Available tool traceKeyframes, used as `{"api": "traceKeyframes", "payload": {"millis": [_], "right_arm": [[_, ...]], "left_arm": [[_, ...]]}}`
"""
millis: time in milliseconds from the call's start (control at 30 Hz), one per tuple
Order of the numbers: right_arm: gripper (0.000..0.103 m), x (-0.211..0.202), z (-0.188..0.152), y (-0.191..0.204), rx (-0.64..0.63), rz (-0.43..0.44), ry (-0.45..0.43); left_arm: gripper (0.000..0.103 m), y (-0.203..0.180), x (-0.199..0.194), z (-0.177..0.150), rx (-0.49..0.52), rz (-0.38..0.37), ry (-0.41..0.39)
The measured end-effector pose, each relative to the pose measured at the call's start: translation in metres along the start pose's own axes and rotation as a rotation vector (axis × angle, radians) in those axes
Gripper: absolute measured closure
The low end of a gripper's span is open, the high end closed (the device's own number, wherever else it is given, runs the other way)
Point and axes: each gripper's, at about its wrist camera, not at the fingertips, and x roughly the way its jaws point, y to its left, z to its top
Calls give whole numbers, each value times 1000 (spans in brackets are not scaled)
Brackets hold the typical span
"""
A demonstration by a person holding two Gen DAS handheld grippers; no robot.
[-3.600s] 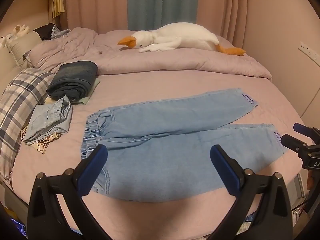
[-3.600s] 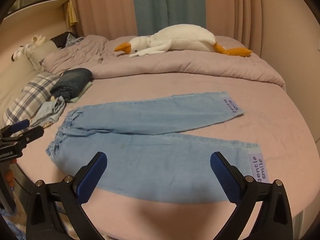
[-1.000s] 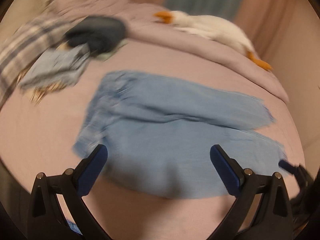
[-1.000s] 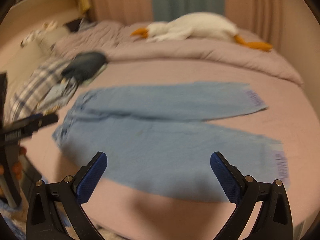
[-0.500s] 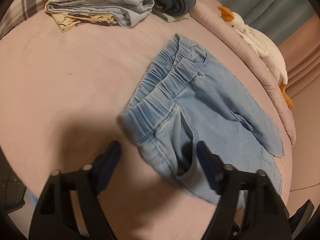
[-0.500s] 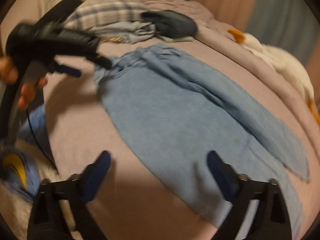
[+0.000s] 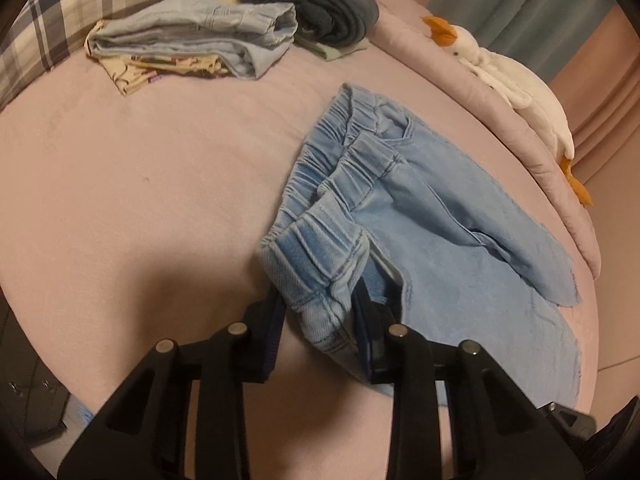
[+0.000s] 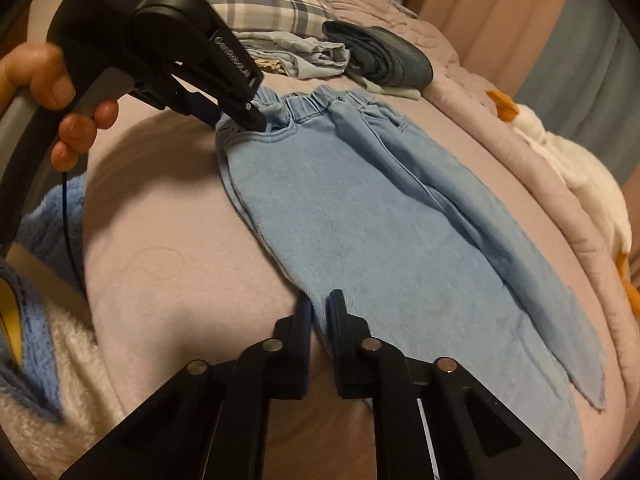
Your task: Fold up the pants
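Pink bed sheet [image 7: 120, 200] spread beneath and ahead of both grippers; rumpled pink duvet [image 8: 460, 76] along the far edge, white goose plush [image 7: 516, 92] lying on it, pink and teal curtains [image 7: 560, 4] behind. Far ahead and to the left of the left gripper [image 7: 320, 312]: plaid pillow [image 7: 80, 8], folded pale denim garment [image 7: 192, 36], dark folded jeans [image 7: 320, 4] just beside it. Light-blue pants [image 8: 380, 220] laid flat on the sheet, waistband at the left gripper, legs running away to the right and past the right gripper [image 8: 319, 320]. Near waistband corner bunched and lifted between the left pads, both pads pressing on the denim after just closing in; fabric there folded over, so inner layers hard to make out. Right gripper just closed down to a narrow slit, near side edge of the near leg caught between its pads. Far hem cut off by the frame edge in the right wrist view; blue and white fabric at lower left blurred, not identifiable. Left hand [image 8: 52, 92] wrapped round the black handle, fingers on the grey trigger, gripper angled steeply down onto the waistband. Right gripper likewise pitched downward onto the bed; right hand out of view.
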Motion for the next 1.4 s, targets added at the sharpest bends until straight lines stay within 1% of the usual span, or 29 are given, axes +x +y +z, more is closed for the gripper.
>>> {"api": "traceKeyframes", "payload": {"millis": [67, 100, 133, 167, 200, 233, 267, 333, 400, 433, 467, 500, 533, 633, 667, 700, 733, 767, 800, 833, 867, 933, 967, 1033, 1100, 1200, 1300, 1333, 1400], "right_arm": [[96, -6, 3, -1, 7, 13, -6], [96, -8, 4, -1, 6, 21, -10], [96, -7, 3, -2, 9, 39, 0], [96, -1, 2, -4, 22, 56, 14], [95, 4, 1, -7, 51, 82, 38], [95, 5, 0, -10, 86, 100, 45], [93, 2, 0, -13, 107, 112, 39], [90, -10, 0, -23, 185, 191, 17], [89, -22, -1, -34, 249, 244, -20], [88, -27, -1, -42, 280, 253, -38], [85, -30, -1, -50, 315, 249, -47], [76, -29, -1, -59, 348, 240, -47], [70, -27, -2, -68, 384, 213, -40], [70, -15, -5, -88, 459, 85, 32], [70, -11, -9, -92, 474, 64, 52], [70, -9, -16, -94, 491, 54, 74], [70, -6, -20, -93, 496, 49, 94], [70, -3, -26, -91, 494, 45, 126], [70, 2, -31, -89, 486, 50, 153], [70, 4, -37, -83, 468, 56, 176], [70, -2, -42, -79, 447, 56, 163], [70, -8, -44, -75, 419, 82, 174], [70, -11, -45, -78, 429, 123, 183], [70, -12, -48, -92, 472, 200, 191], [69, -13, -46, -105, 504, 223, 172], [55, -9, -40, -129, 523, 151, 121], [54, 5, -22, -160, 528, 110, 65], [54, 11, -15, -165, 514, 96, 54], [54, 30, 6, -186, 459, 35, 36]], "left_arm": [[68, 1, 8, -2, 20, 29, 42], [67, 3, 9, -4, 15, 26, 54], [62, 4, 6, -5, 23, 32, 50], [58, 3, 3, -6, 36, 48, 45], [47, 2, -3, -8, 61, 78, 39], [41, 1, -10, -9, 86, 102, 22], [43, 0, -16, -9, 106, 119, 3], [44, -5, -28, -7, 160, 161, -47], [44, -14, -32, -4, 208, 157, -85], [44, -22, -31, -3, 241, 140, -92], [44, -33, -28, -3, 283, 111, -96], [44, -42, -24, -4, 322, 91, -100], [44, -50, -20, -6, 365, 79, -100], [47, -79, 5, -19, 520, 88, -58], [48, -85, 15, -27, 571, 93, -21], [46, -87, 23, -36, 612, 111, 21], [46, -88, 35, -47, 666, 149, 70], [46, -87, 34, -51, 685, 153, 50], [46, -85, 29, -53, 696, 142, 32], [46, -81, 26, -52, 698, 125, 53], [46, -77, 23, -48, 683, 102, 66], [46, -69, 19, -39, 635, 41, 95], [46, -66, 18, -32, 612, 16, 105], [43, -65, 16, -20, 590, 15, 83], [38, -70, 19, 0, 584, 29, 44], [37, -86, 30, 26, 589, 46, -1], [37, -94, 55, 69, 578, 100, -41], [37, -91, 60, 77, 569, 106, -41], [37, -90, 77, 100, 555, 142, -48]]}}
